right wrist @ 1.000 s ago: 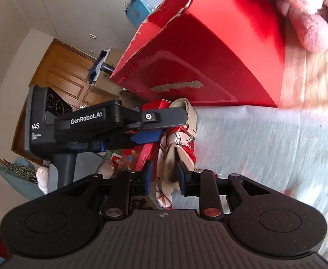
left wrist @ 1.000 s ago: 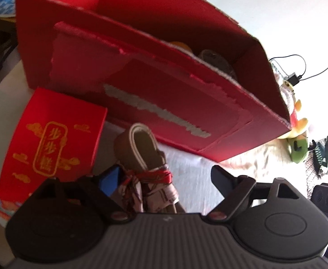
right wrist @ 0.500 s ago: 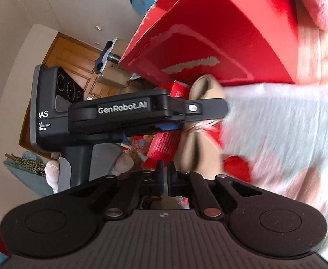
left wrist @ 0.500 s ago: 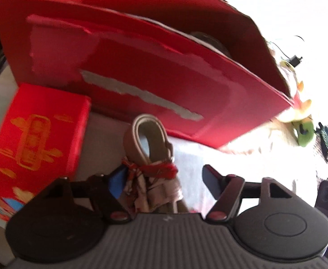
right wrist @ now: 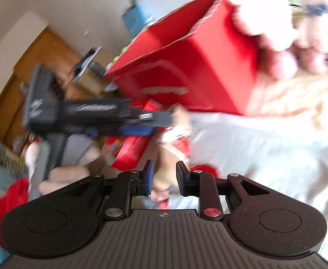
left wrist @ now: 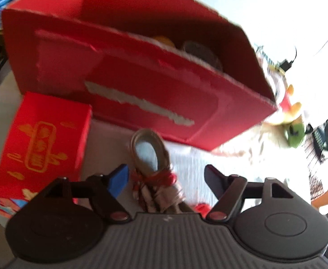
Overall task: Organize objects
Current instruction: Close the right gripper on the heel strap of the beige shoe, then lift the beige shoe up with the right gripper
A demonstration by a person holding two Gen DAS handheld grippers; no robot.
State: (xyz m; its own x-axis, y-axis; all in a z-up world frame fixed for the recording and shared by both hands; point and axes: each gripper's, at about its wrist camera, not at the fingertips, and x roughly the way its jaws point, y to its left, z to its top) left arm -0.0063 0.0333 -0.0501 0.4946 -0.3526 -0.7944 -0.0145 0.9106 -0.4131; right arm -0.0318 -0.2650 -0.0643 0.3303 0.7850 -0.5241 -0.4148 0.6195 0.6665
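A beige sandal (left wrist: 150,154) with red and white straps lies on the pale bedding in front of a big open red cardboard box (left wrist: 152,85). My left gripper (left wrist: 165,172) is open, one finger on each side of the sandal, not touching it. In the right wrist view the sandal (right wrist: 180,115) runs from the left gripper (right wrist: 161,124) down to my right gripper (right wrist: 165,165). Its fingers stand partly open with the heel end between them; blur hides any contact. The red box (right wrist: 197,67) stands behind.
A small red box with gold print (left wrist: 42,139) sits left of the sandal, against the big box. A pink plush (right wrist: 276,22) leans on the big box's right side, and a yellow-green plush (left wrist: 294,132) lies further right. A hand (right wrist: 62,177) holds the left gripper's handle.
The right gripper's fingers were almost together half a second ago and now stand wider apart around the sandal's heel. The left gripper stayed open and tilted up, showing more of the box's inside.
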